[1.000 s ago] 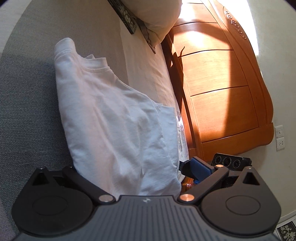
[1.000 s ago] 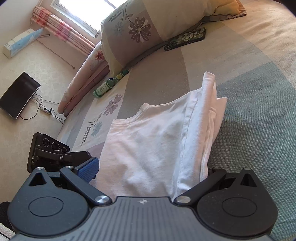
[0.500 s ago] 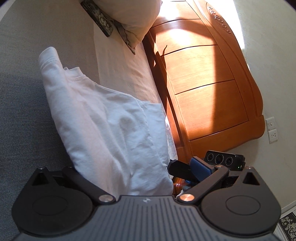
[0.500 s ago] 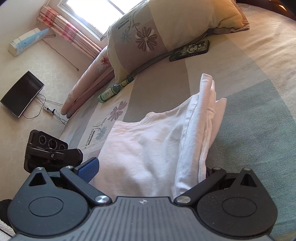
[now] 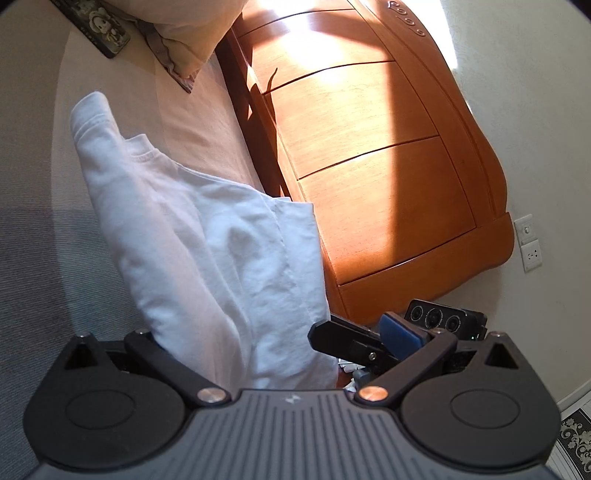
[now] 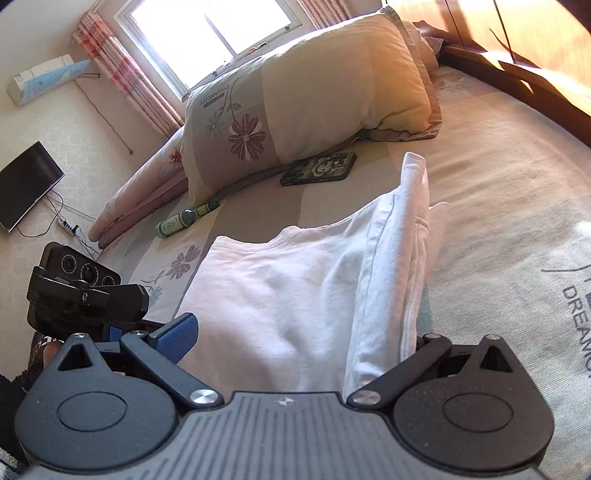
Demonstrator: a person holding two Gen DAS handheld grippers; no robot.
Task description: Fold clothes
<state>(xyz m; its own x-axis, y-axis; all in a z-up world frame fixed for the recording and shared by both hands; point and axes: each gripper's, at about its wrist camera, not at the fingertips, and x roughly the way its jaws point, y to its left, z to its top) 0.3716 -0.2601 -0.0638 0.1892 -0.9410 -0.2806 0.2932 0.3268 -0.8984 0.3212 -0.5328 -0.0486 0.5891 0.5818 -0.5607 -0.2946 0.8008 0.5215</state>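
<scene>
So there's a white T-shirt [image 6: 295, 291] on the bed [image 6: 498, 206], already folded lengthwise into a long strip, and both handheld grippers have hold of its near end. The left gripper [image 5: 273, 354] has cloth bunched up between its fingers, and the right gripper [image 6: 295, 354] has the same thing going on, with the shirt's thick folded edge running right into its right side. Both sets of jaws stand fairly wide but are stuffed with fabric, so I'd call them grasping the shirt rather than let go, though the actual pinch point is buried under cloth in both views. The near end looks lifted a bit while the far end, collar and a rolled sleeve, trails away toward the pillow [image 6: 314, 99]. From the right wrist camera you can see the other gripper just beside the shirt's left edge, blue finger pad [image 6: 177, 336] showing. A phone in a cartoon case [image 6: 319, 170] lies on the bed close to the pillow, beyond the shirt's far end, and a small green bottle [image 6: 184, 218] lies further left near the pink bedding. The left wrist view has the wooden headboard [image 5: 369, 147] catching a lot of sun, right next to the shirt's side. A window [image 6: 210, 33] with pink curtains and a dark screen [image 6: 26, 184] on the wall are in the background.
</scene>
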